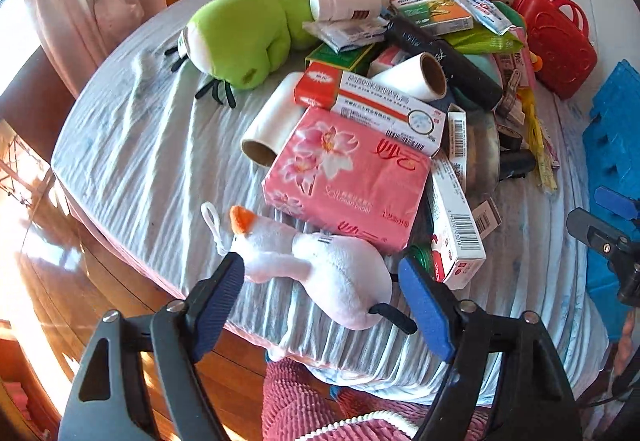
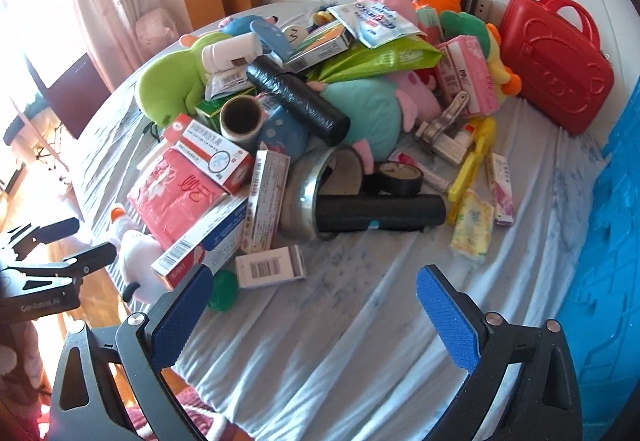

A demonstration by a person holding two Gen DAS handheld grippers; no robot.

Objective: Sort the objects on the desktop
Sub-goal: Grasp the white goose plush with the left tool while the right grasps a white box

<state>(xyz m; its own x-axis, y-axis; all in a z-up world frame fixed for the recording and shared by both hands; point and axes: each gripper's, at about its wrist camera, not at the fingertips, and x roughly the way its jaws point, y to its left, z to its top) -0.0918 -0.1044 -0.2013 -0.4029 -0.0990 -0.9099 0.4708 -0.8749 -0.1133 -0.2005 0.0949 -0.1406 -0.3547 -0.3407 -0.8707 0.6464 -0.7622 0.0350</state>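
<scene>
Both grippers' fingers released | pink tissue pack (image 1: 347,177) reads "Soft" | left gripper (image 1: 320,277) straddles white plush goose (image 1: 320,265)

Both wrist views look steeply down (close) on one pile (image 1: 400,89).

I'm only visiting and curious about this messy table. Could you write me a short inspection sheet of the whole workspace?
Surface: round table under a wrinkled pale cloth.
Job's things: white plush duck at the near edge; pink tissue pack, medicine boxes, green plush, black rolls piled together.
Clutter: red toy case and blue crate at the side.
Grippers: left gripper open, straddling the duck, no pad pressing; right gripper open over bare cloth.
Cables: nothing seen.
Surroundings: curtain, wooden floor, tiled wall.
</scene>
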